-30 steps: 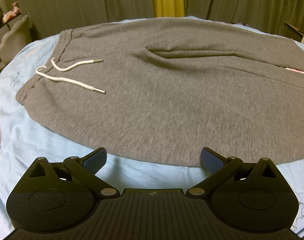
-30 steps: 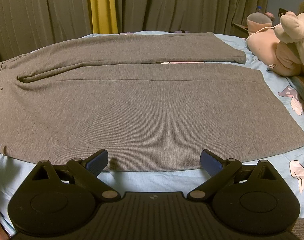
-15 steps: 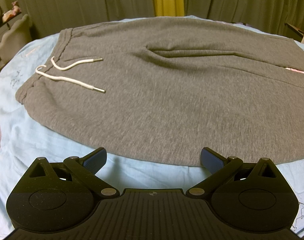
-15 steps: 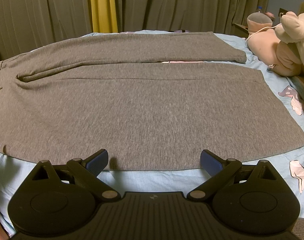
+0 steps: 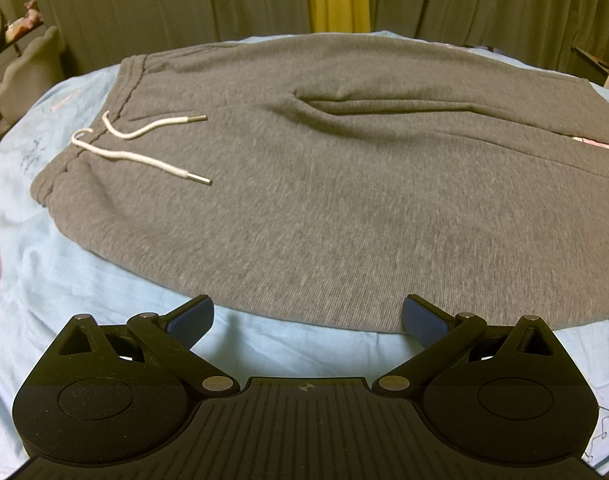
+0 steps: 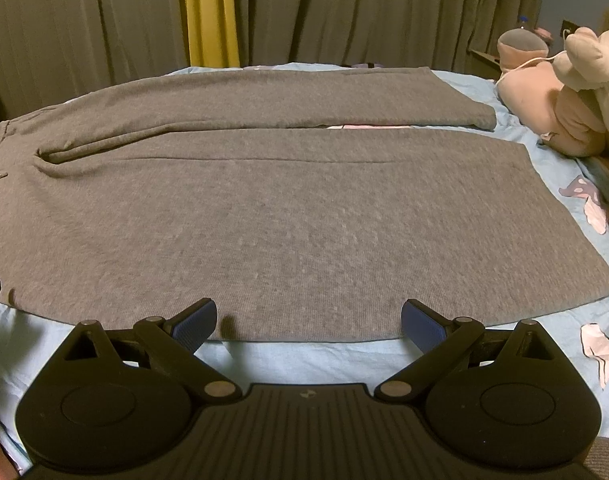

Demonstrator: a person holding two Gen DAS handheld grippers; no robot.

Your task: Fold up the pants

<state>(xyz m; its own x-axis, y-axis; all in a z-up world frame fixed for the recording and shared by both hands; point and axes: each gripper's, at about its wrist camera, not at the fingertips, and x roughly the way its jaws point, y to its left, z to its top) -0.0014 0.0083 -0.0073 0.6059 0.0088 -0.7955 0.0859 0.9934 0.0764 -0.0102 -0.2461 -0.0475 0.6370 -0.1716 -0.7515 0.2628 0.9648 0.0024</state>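
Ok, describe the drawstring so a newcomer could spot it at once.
Grey pants lie flat across the light blue bed. At their waistband, at the left end, the drawstring trails over the fabric: two white cords with metal tips, the only white thing on the grey.

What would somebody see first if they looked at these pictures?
The big grey pants spread flat across the blue bed, filling both views. Next, the white drawstring lying loose on the waistband at the left, and the pink plush toys at the bed's far right. Both grippers, left and right, are open at the near edge.
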